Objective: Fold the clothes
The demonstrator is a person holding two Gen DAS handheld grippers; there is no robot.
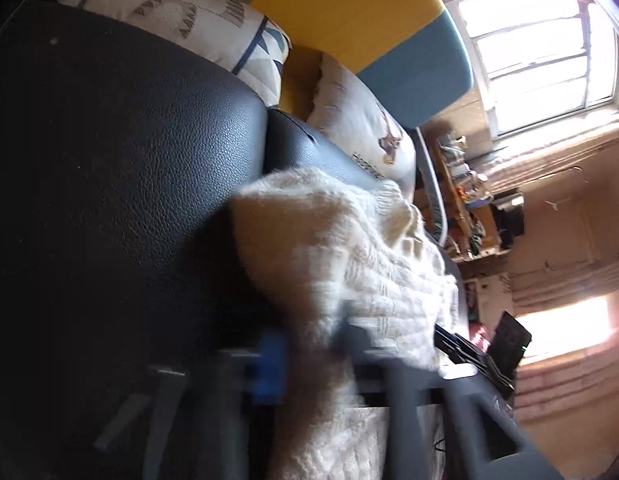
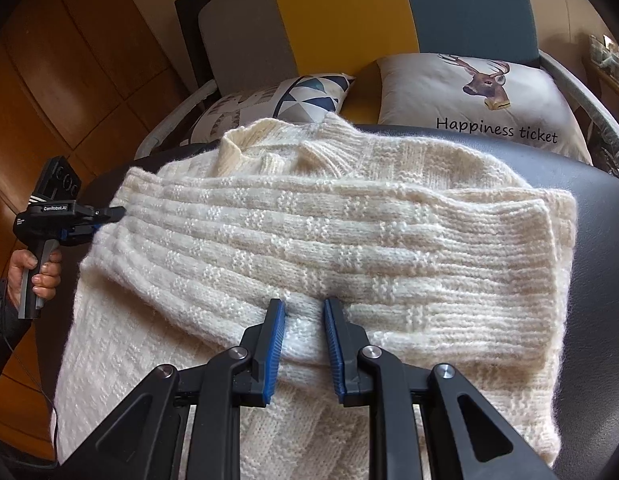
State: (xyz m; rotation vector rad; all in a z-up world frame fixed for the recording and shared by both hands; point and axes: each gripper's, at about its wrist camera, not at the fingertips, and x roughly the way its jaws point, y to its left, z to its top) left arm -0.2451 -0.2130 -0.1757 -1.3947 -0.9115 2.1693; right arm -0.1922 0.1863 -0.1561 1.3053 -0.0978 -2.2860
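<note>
Cream knit sweater point(image 2: 309, 232) is lying spread on a black leather seat point(image 2: 613, 240), directly ahead of and under the right gripper point(image 2: 304, 312). One sleeve point(image 2: 349, 216) is lying folded across the body, its ribbed cuff point(image 2: 549, 232) off to the tool's right.

Right gripper: blue-padded fingers point(image 2: 275, 344) sitting apart, a small ridge of knit bunching between them. Not closed on it, as far as I can see.

Left gripper point(image 2: 105, 216) is far to the tool's left, at the sweater's shoulder edge, tips touching or buried in fabric. In its own wrist view it's motion-blurred, with knit point(image 1: 341, 264) filling the gap between the fingers. Looks clamped on the sweater, but I cannot tell for sure.

Handling, my read:
- Chunky rib and basket-stitch wool or acrylic, fuzzy. Soft, no stiffness; it'll be draping and stretching under its own weight.
- Moderately heavy for clothing. A one-point lift is going to sag, so lift with both tools.
- Fuzzy surface should grip the ribbed pads well; slip on smooth leather is more likely.
- Best holds: ribbed hem, cuff, shoulder seams. Pinch through both layers.
- Snag risk: loose loops on finger edges.

Behind the tool's far side: deer-print cushion point(image 2: 481, 96) and geometric cushion point(image 2: 285, 100), both well beyond the collar point(image 2: 269, 152).
</note>
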